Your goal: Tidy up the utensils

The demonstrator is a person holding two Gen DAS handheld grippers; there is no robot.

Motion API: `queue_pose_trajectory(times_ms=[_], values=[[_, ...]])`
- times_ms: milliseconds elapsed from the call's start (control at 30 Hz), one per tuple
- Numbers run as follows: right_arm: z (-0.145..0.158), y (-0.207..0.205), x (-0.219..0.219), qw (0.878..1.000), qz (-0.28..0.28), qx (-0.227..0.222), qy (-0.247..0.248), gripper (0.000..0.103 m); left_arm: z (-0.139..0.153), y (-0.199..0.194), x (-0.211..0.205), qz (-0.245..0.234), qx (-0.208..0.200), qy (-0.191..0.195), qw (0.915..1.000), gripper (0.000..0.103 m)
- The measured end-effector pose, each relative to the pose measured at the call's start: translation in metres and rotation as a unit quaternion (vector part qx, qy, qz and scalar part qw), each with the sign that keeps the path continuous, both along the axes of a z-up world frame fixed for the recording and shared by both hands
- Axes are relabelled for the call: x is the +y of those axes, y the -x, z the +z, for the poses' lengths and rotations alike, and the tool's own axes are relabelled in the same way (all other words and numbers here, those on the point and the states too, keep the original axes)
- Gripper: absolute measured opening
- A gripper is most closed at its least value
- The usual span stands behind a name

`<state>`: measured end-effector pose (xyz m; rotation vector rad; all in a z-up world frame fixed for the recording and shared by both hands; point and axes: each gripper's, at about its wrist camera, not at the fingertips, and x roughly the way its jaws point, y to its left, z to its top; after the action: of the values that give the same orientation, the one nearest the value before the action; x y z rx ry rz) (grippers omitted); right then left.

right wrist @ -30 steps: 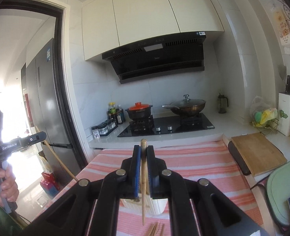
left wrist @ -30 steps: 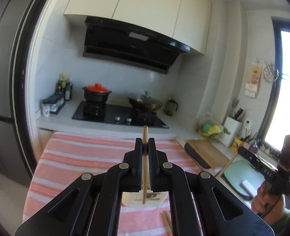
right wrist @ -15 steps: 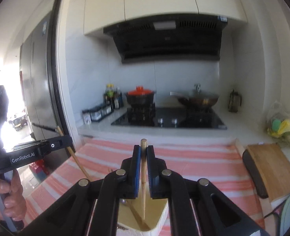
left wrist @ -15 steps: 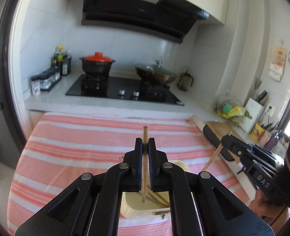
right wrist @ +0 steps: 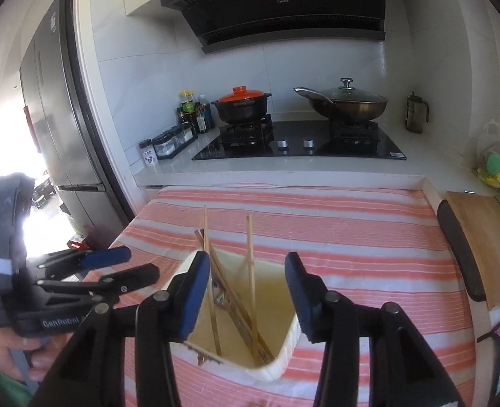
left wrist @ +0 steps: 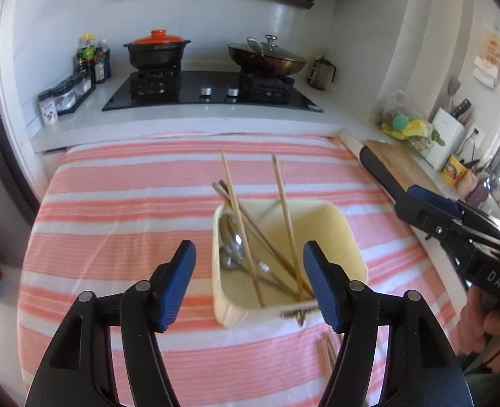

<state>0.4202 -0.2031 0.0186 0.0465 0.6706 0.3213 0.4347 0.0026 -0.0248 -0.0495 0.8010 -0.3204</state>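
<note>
Chopsticks [left wrist: 285,217] leaned in the cream bin [left wrist: 348,234] at centre frame, beside metal spoons [left wrist: 231,240], on the striped counter [left wrist: 121,210]; the left tool [left wrist: 248,283] at the bottom was opening, nothing between its blue pads; the right tool [right wrist: 246,296] was likewise opening, empty, low over the bin; loose chopsticks [left wrist: 328,351] lay at lower right.

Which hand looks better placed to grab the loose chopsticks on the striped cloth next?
Probably the right gripper: loose chopsticks lie just below it, but off beside the left gripper. Both jaws are opening, empty.
</note>
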Motion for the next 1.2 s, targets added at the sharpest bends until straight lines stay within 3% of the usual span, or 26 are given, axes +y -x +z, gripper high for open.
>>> queue_pose_trajectory(times_ms=[100,267,367,500,633,800,1200], values=[[-0.011,0.043,-0.014,1.0,0.006,0.019,0.01,0.047,-0.012,0.047,0.014,-0.02,0.012,-0.032,0.9992,0.079],[-0.048,0.129,-0.037,0.997,-0.009,0.036,0.062,0.047,-0.045,0.128,0.031,-0.037,0.038,-0.081,0.9953,0.081],[-0.073,0.175,-0.053,0.995,-0.036,0.053,0.07,0.047,-0.066,0.171,0.037,-0.026,0.055,-0.071,0.9956,0.082],[-0.105,0.222,-0.067,0.991,-0.082,0.085,0.058,0.047,-0.084,0.209,0.037,-0.002,0.065,-0.023,0.9976,0.084],[-0.128,0.254,-0.066,0.99,-0.098,0.094,0.048,0.047,-0.1,0.228,0.034,0.02,0.063,0.015,0.9977,0.084],[-0.139,0.274,-0.054,0.99,-0.094,0.093,0.042,0.047,-0.112,0.239,0.024,0.033,0.066,-0.004,0.9973,0.084],[-0.127,0.291,-0.041,0.993,-0.098,0.06,0.018,0.047,-0.108,0.256,0.018,0.041,0.042,-0.013,0.9982,0.086]])
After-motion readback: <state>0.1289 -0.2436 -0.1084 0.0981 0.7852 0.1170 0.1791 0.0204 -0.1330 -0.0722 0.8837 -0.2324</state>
